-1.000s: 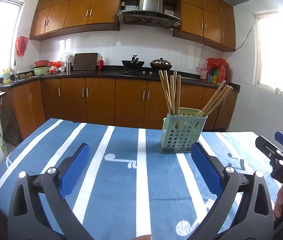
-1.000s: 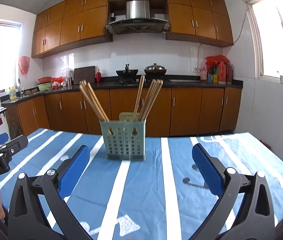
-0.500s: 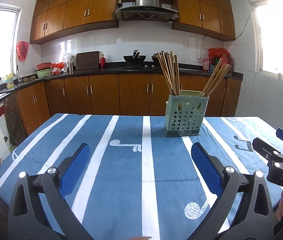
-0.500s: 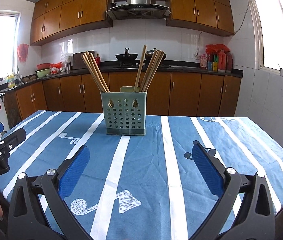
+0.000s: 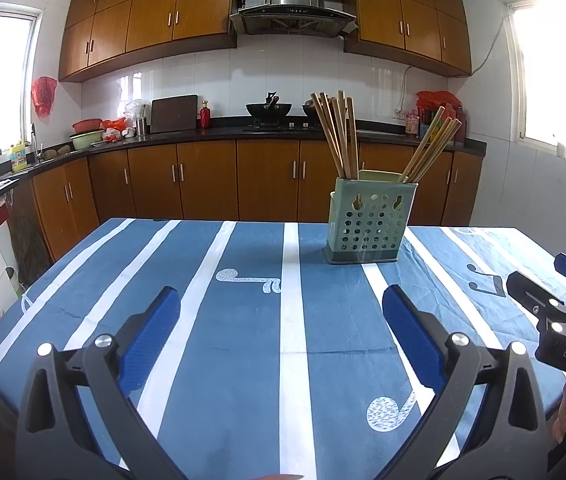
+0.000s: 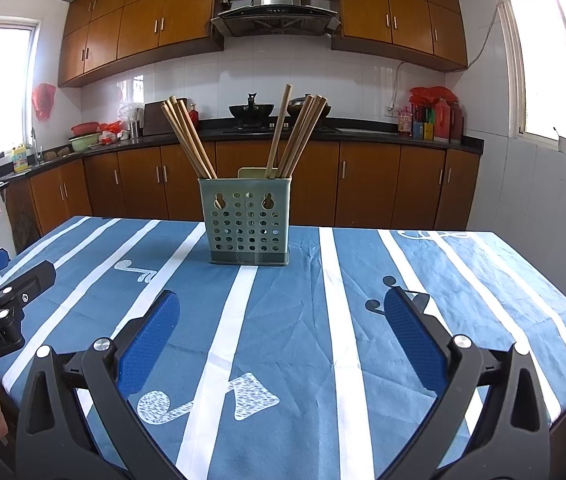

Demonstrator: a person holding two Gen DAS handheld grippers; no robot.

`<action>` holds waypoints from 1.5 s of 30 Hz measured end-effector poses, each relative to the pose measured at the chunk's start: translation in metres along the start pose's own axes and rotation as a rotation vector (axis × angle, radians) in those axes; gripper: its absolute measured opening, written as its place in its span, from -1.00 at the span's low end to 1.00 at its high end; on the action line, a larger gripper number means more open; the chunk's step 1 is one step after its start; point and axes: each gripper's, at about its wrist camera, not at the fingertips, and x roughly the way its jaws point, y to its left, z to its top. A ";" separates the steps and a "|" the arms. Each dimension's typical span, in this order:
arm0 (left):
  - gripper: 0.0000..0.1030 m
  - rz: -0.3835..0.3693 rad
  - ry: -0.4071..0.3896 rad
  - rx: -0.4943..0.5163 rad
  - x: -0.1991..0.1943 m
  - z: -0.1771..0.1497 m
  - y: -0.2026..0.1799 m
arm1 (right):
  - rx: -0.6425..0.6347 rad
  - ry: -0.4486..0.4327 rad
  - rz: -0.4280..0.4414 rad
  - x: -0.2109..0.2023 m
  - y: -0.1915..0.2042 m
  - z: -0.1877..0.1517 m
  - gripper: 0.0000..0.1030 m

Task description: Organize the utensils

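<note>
- While both grippers hover low over the blue striped tablecloth [image 5: 251,336], the left gripper [image 5: 281,320] and the right gripper [image 6: 282,322] gape wide, holding nothing.
- The green utensil holder [image 6: 249,224] stands upright mid-table, chopsticks [image 6: 191,138] fanned in two bunches.
- Only the left view catches the right tool's "DAS" label; only the right view reads "GenRobot.AI" on the left tool and shows the table's right edge.
</note>
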 end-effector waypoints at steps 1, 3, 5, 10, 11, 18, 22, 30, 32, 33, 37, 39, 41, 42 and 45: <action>0.92 0.000 -0.001 0.000 0.000 0.000 0.000 | 0.001 -0.001 0.001 0.000 0.000 0.000 0.96; 0.92 -0.002 -0.001 0.000 0.000 0.000 0.000 | 0.002 -0.002 0.000 -0.001 0.000 0.000 0.96; 0.92 -0.003 -0.003 0.001 -0.001 -0.001 -0.001 | 0.002 -0.003 0.001 -0.001 0.000 0.000 0.96; 0.92 -0.005 -0.002 0.001 -0.001 -0.002 -0.002 | 0.002 -0.003 0.001 -0.001 -0.001 0.000 0.96; 0.92 -0.005 -0.003 0.001 -0.002 -0.003 -0.002 | 0.004 -0.003 0.001 -0.001 -0.001 0.001 0.96; 0.92 -0.006 -0.002 0.001 -0.001 -0.003 -0.003 | 0.008 0.000 -0.001 -0.001 -0.001 0.002 0.96; 0.92 -0.011 0.002 0.001 0.000 -0.003 -0.003 | 0.011 0.002 -0.002 -0.001 -0.001 0.001 0.96; 0.92 -0.013 0.008 0.000 0.002 -0.002 -0.004 | 0.016 0.005 -0.004 0.000 -0.001 0.001 0.96; 0.92 -0.013 0.008 0.000 0.002 -0.002 -0.004 | 0.016 0.005 -0.003 0.000 -0.001 0.001 0.97; 0.92 -0.013 0.008 0.001 0.002 -0.002 -0.004 | 0.016 0.004 -0.003 0.000 -0.001 0.001 0.97; 0.92 -0.013 0.007 0.002 0.002 -0.002 -0.005 | 0.016 0.005 -0.003 0.000 -0.001 0.001 0.96; 0.92 -0.013 0.008 0.001 0.002 -0.002 -0.004 | 0.016 0.006 -0.003 0.000 -0.001 0.001 0.96; 0.92 -0.012 0.008 0.000 0.002 -0.002 -0.005 | 0.016 0.005 -0.003 0.000 -0.001 0.001 0.96; 0.92 -0.013 0.009 0.000 0.002 -0.002 -0.005 | 0.016 0.006 -0.003 0.000 -0.001 0.001 0.96; 0.92 -0.013 0.008 0.001 0.001 -0.002 -0.004 | 0.017 0.006 -0.003 -0.001 -0.001 0.001 0.96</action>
